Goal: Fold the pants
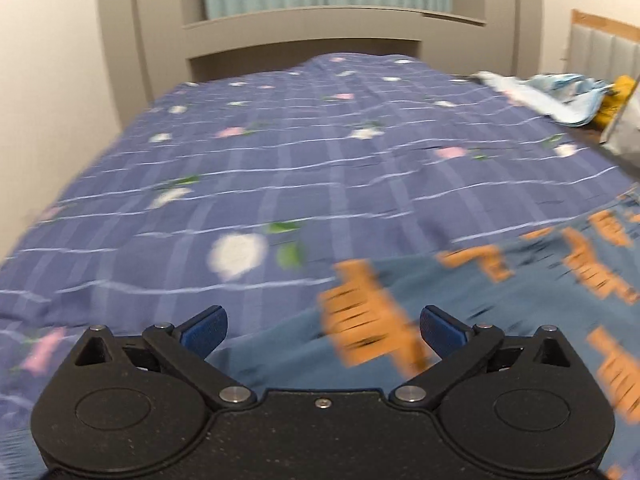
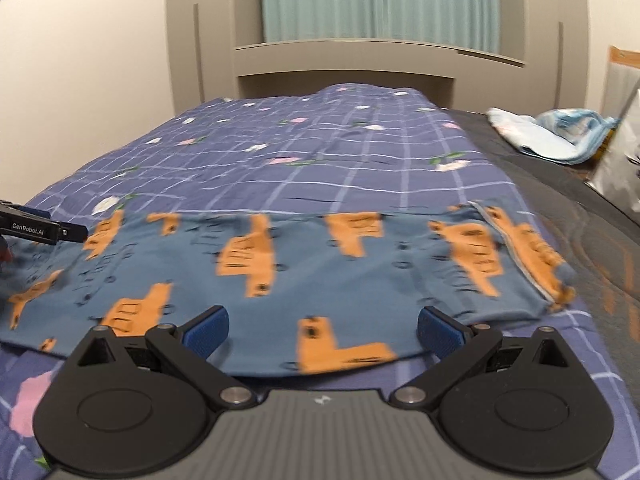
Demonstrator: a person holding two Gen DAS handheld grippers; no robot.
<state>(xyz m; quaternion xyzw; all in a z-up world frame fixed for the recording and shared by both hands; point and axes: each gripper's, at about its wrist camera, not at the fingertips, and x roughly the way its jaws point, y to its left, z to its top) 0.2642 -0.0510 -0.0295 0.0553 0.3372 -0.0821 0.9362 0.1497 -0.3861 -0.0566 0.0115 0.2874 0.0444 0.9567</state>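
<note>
1. The pants (image 2: 280,276), blue with orange prints, lie spread flat across the near part of the bed (image 2: 340,160), on its purple checked flowery cover.
2. Left hand-held gripper (image 1: 323,330): jaws spread wide, nothing in them, hanging just over the left edge of the pants.
3. Right hand-held gripper (image 2: 322,330): also wide and holding nothing, over the near hem.
4. Both views are pretty blurry.
5. A pile of light blue cloth (image 2: 560,136) sits well apart, far right.

Pants (image 2: 280,264) soft matt cloth; bedspread (image 1: 280,152) matt woven cloth; headboard (image 2: 344,60) smooth matt wood.
</note>
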